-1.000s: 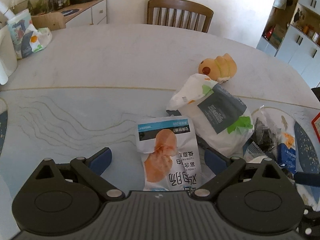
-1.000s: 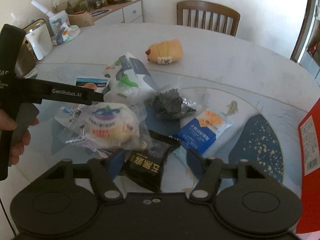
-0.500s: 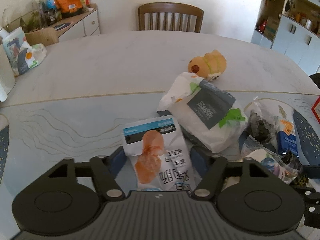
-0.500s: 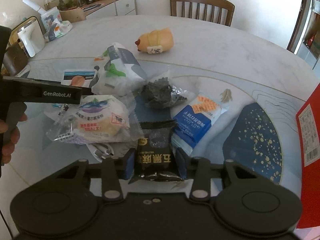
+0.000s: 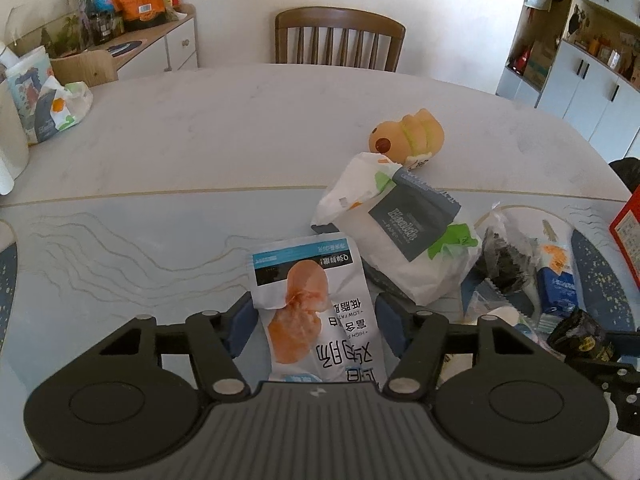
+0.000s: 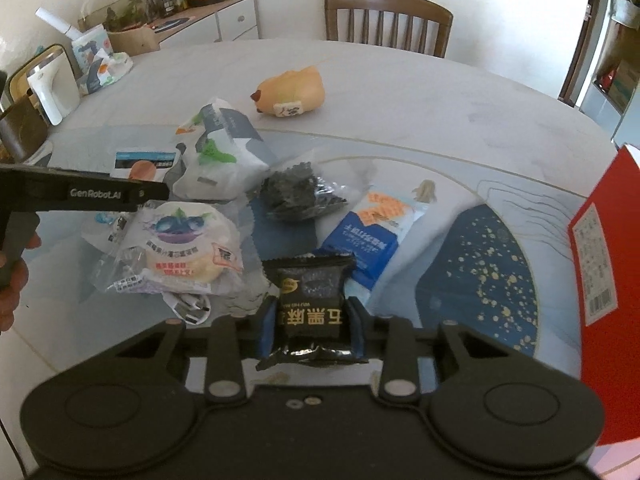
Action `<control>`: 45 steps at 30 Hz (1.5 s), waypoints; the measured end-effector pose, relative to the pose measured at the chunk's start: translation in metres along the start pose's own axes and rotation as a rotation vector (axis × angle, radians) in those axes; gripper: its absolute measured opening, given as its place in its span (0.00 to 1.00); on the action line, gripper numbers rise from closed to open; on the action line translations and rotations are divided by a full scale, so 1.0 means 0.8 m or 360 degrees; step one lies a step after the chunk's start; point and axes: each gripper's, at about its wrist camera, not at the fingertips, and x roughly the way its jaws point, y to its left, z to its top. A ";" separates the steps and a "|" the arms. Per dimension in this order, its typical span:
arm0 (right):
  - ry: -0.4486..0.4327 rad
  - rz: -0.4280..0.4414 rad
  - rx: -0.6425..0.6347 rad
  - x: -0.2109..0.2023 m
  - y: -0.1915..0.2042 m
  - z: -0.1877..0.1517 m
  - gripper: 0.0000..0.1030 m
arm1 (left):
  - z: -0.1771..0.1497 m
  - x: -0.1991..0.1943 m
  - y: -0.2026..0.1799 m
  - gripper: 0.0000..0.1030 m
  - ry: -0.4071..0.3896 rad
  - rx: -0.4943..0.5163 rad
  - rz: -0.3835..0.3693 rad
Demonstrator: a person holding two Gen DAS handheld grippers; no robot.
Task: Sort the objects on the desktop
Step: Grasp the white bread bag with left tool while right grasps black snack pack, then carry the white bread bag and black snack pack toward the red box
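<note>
Beyond both grippers stretched a pale table (image 5: 248, 128) towards a chair (image 5: 340, 36); the left gripper (image 5: 316, 316) had just been closing round a white packet (image 5: 316, 312), contact unclear, and the right gripper (image 6: 312, 324) clamped a black packet (image 6: 310, 308).

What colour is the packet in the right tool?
Black packet, pale lettering; clearest in the right wrist view.

In my right view, the plush toy (image 6: 292, 90) sat upper centre on the table (image 6: 420, 92), the chair (image 6: 388, 24) behind it, snack packets (image 6: 224, 148) heaped below

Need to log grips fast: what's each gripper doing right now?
Left gripper: just closing on the white chicken packet.
Right gripper: just closed on the black snack packet.
</note>
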 end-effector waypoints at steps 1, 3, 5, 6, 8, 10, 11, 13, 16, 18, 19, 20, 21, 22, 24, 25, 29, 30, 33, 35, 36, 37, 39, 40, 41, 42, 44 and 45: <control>-0.0004 0.0004 0.0009 -0.004 -0.003 -0.001 0.33 | 0.001 -0.003 0.001 0.62 -0.0003 -0.0008 -0.0002; -0.0012 0.0013 0.0024 -0.013 -0.007 -0.005 0.32 | 0.001 -0.011 0.003 0.62 -0.0011 -0.0026 -0.0017; -0.0022 0.0021 0.0052 -0.023 -0.012 -0.010 0.32 | 0.002 -0.021 0.005 0.62 -0.0015 -0.0035 -0.0028; -0.0029 0.0032 0.0069 -0.028 -0.015 -0.012 0.32 | 0.002 -0.027 0.007 0.62 -0.0015 -0.0041 -0.0037; -0.0036 0.0036 0.0093 -0.038 -0.020 -0.015 0.32 | 0.003 -0.037 0.008 0.62 -0.0020 -0.0037 -0.0053; -0.0042 0.0033 0.0110 -0.047 -0.026 -0.017 0.32 | 0.002 -0.048 0.008 0.62 -0.0019 -0.0016 -0.0062; -0.0045 0.0030 0.0116 -0.051 -0.027 -0.018 0.32 | 0.001 -0.053 0.007 0.62 -0.0013 -0.0014 -0.0076; -0.0048 0.0020 0.0134 -0.058 -0.032 -0.020 0.32 | -0.001 -0.061 0.005 0.62 -0.0007 -0.0009 -0.0092; -0.0053 0.0004 0.0160 -0.066 -0.038 -0.022 0.32 | -0.003 -0.073 0.000 0.62 0.0000 0.0003 -0.0118; -0.0059 -0.0017 0.0170 -0.072 -0.041 -0.024 0.32 | -0.003 -0.081 -0.005 0.62 0.0001 0.0016 -0.0137; -0.0065 -0.0021 0.0172 -0.074 -0.043 -0.025 0.32 | -0.003 -0.083 -0.008 0.62 0.0001 0.0025 -0.0144; -0.0072 -0.0029 0.0169 -0.077 -0.043 -0.025 0.32 | -0.003 -0.086 -0.011 0.62 0.0001 0.0032 -0.0160; -0.0080 -0.0040 0.0166 -0.079 -0.043 -0.025 0.32 | -0.004 -0.090 -0.015 0.62 -0.0001 0.0040 -0.0182; -0.0087 -0.0050 0.0165 -0.082 -0.044 -0.026 0.32 | -0.003 -0.093 -0.018 0.62 -0.0001 0.0046 -0.0195; -0.0099 -0.0066 0.0160 -0.086 -0.045 -0.026 0.32 | -0.003 -0.099 -0.026 0.62 -0.0002 0.0066 -0.0222; -0.0106 -0.0076 0.0159 -0.088 -0.046 -0.025 0.32 | -0.002 -0.102 -0.029 0.62 -0.0003 0.0078 -0.0233; -0.0135 -0.0092 0.0168 -0.097 -0.050 -0.023 0.32 | 0.000 -0.112 -0.041 0.62 -0.0007 0.0116 -0.0278; -0.0141 -0.0096 0.0173 -0.099 -0.051 -0.023 0.32 | 0.001 -0.114 -0.045 0.62 -0.0006 0.0123 -0.0291; -0.0153 -0.0102 0.0187 -0.105 -0.055 -0.022 0.32 | 0.003 -0.120 -0.056 0.62 -0.0009 0.0153 -0.0331; -0.0165 -0.0102 0.0194 -0.110 -0.057 -0.022 0.32 | 0.005 -0.124 -0.064 0.62 -0.0018 0.0178 -0.0350; -0.0168 -0.0102 0.0196 -0.112 -0.058 -0.022 0.32 | 0.006 -0.126 -0.068 0.62 -0.0019 0.0189 -0.0366; -0.0172 -0.0102 0.0198 -0.114 -0.059 -0.022 0.32 | 0.008 -0.128 -0.073 0.62 -0.0020 0.0199 -0.0379; -0.0179 -0.0101 0.0203 -0.120 -0.062 -0.023 0.32 | 0.010 -0.130 -0.082 0.62 -0.0021 0.0221 -0.0404; -0.0183 -0.0102 0.0208 -0.122 -0.063 -0.023 0.32 | 0.011 -0.131 -0.088 0.62 -0.0020 0.0233 -0.0415; -0.0188 -0.0106 0.0214 -0.124 -0.064 -0.023 0.32 | 0.012 -0.132 -0.093 0.62 -0.0021 0.0247 -0.0425; -0.0191 -0.0109 0.0220 -0.126 -0.066 -0.023 0.32 | 0.013 -0.133 -0.098 0.62 -0.0024 0.0262 -0.0438; -0.0200 -0.0114 0.0234 -0.130 -0.070 -0.023 0.32 | 0.015 -0.135 -0.108 0.62 -0.0028 0.0289 -0.0457; -0.0205 -0.0119 0.0242 -0.132 -0.072 -0.023 0.32 | 0.016 -0.135 -0.113 0.62 -0.0028 0.0296 -0.0466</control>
